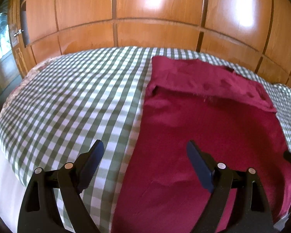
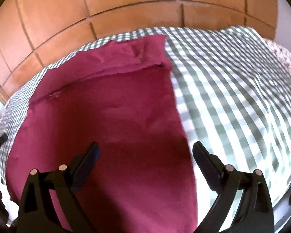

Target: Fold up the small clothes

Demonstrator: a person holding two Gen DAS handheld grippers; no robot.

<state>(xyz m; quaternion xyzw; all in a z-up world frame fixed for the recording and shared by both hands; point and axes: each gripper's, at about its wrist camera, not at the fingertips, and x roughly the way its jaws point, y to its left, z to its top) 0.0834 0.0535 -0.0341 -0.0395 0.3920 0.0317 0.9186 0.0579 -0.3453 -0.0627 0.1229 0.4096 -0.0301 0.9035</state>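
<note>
A green-and-white checked sheet [image 1: 71,101] covers the bed and fills the lower half of both views, its squares running in long rows toward the far edge [image 2: 232,89]. At the corners a floral-patterned cover [image 1: 15,91] shows from under the checks, seen again at the right side of the right wrist view [image 2: 283,58]. Behind the bed stands a glossy wooden panelled wardrobe [image 1: 157,11], orange-brown, split by dark grooves into rectangles and catching bright patches of light [image 2: 130,2]. At the far left a metal handle [image 1: 18,32] sits on a door edge, beside a window [image 1: 0,38] showing blurred daylight
</note>
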